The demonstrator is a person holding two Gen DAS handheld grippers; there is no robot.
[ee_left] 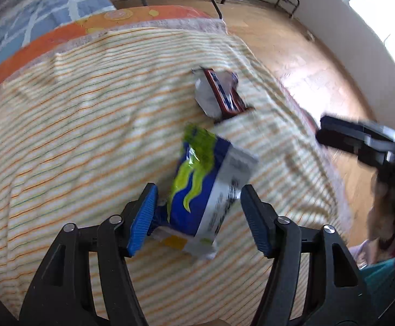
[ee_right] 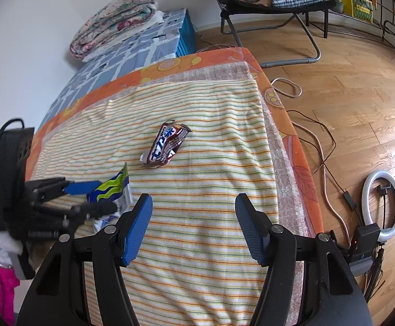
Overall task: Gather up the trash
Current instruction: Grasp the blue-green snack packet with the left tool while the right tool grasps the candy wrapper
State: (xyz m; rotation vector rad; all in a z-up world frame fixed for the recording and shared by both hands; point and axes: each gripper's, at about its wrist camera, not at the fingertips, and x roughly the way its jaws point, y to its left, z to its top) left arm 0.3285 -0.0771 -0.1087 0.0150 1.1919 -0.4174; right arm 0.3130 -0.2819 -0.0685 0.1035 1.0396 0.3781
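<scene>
A blue, green and white snack wrapper [ee_left: 211, 190] lies on the striped towel [ee_left: 88, 135], between the jaws of my left gripper [ee_left: 197, 203], which is open around it. It also shows in the right wrist view [ee_right: 116, 190] with the left gripper [ee_right: 99, 198] around it. A brown and white chocolate wrapper [ee_left: 221, 95] lies farther on; it also shows in the right wrist view [ee_right: 167, 144]. My right gripper [ee_right: 193, 209] is open and empty above the towel [ee_right: 211, 176], near the front; it also shows at the right of the left wrist view [ee_left: 360, 138].
The towel covers an orange-edged mattress [ee_right: 197, 57] whose right edge drops to a wooden floor [ee_right: 346, 95] with cables [ee_right: 325, 146] and a ring light [ee_right: 382, 206]. A folded quilt [ee_right: 116, 19] lies at the back left, a folding chair [ee_right: 273, 2] beyond.
</scene>
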